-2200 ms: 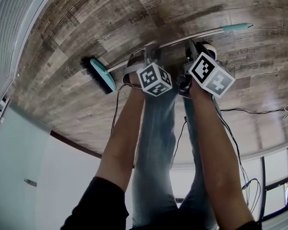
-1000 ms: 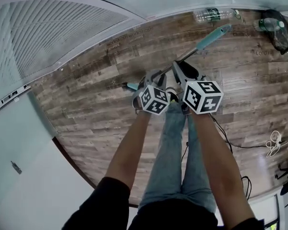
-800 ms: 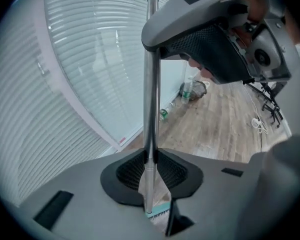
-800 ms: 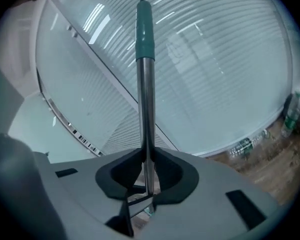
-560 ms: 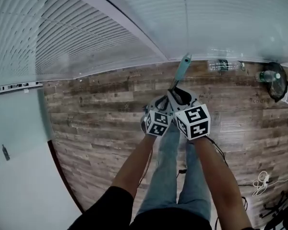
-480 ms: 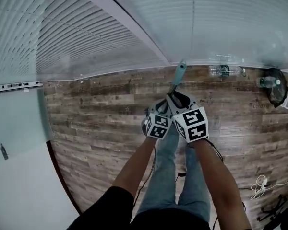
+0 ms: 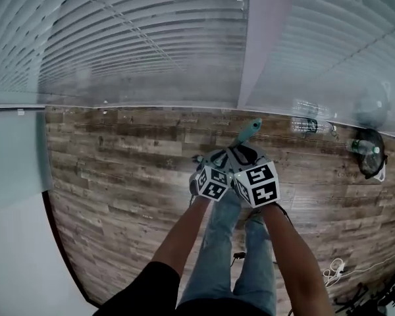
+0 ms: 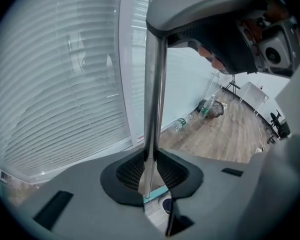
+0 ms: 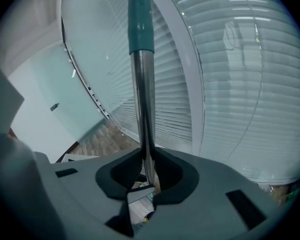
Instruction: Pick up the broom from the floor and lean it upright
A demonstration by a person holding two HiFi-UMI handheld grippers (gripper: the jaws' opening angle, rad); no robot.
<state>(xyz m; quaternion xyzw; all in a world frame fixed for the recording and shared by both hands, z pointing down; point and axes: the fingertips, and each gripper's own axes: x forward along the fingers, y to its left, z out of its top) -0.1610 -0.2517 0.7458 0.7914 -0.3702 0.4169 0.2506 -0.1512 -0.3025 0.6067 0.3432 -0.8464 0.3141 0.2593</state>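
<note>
The broom stands nearly upright, its metal pole point(image 8: 152, 109) running up between the jaws of both grippers. Its teal grip point(image 7: 251, 128) points up toward the blinds and shows clearly in the right gripper view point(image 9: 140, 19). A strip of the teal broom head point(image 8: 155, 190) shows below the left jaws, near the floor. My left gripper point(image 7: 215, 158) is shut on the pole lower down point(image 8: 151, 171). My right gripper point(image 7: 245, 154) is shut on the pole point(image 9: 147, 171) just above it, below the teal grip. The two marker cubes sit side by side.
A window wall with white blinds point(image 7: 151, 45) rises straight ahead, with a white post point(image 7: 260, 38) in it. Plastic bottles point(image 7: 309, 125) and a dark bag point(image 7: 368, 151) lie at the wall's foot on the right. Cables point(image 7: 336, 268) trail on the wooden floor point(image 7: 118, 170).
The broom went from lying on the floor to nearly upright. Both grippers rose with the pole and came close together, and the view swung toward the blinds.
</note>
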